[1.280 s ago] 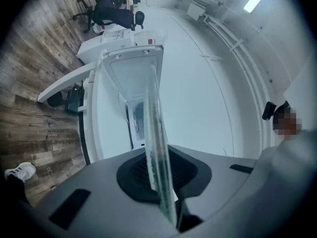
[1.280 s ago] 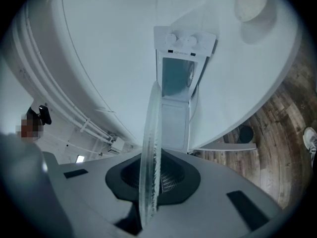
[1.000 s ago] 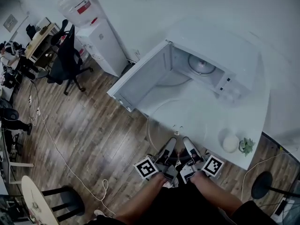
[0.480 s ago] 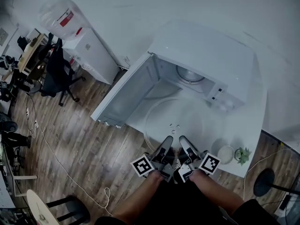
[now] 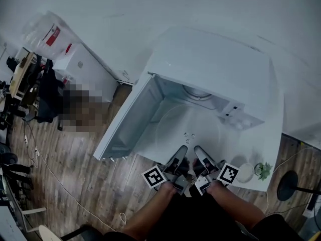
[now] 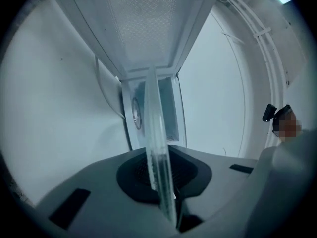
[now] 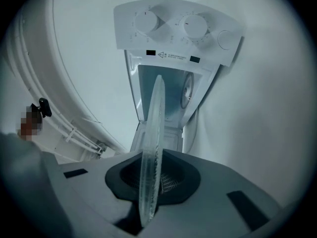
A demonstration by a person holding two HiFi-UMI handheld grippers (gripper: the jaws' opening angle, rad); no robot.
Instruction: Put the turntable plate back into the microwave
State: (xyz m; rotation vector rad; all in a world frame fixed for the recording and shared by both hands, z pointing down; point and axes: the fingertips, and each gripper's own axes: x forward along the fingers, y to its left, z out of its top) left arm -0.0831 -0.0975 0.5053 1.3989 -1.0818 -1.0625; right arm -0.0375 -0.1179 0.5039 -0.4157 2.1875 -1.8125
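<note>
Between fingers (image 6: 79, 182) (both pairs): plate (image 6: 157, 148)

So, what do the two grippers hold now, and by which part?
Both the left gripper and the right gripper grip the glass turntable plate by its near rim.

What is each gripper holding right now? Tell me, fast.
Left gripper: shut on the near rim of the turntable plate.
Right gripper: shut on the same plate's rim, beside the left one.
</note>
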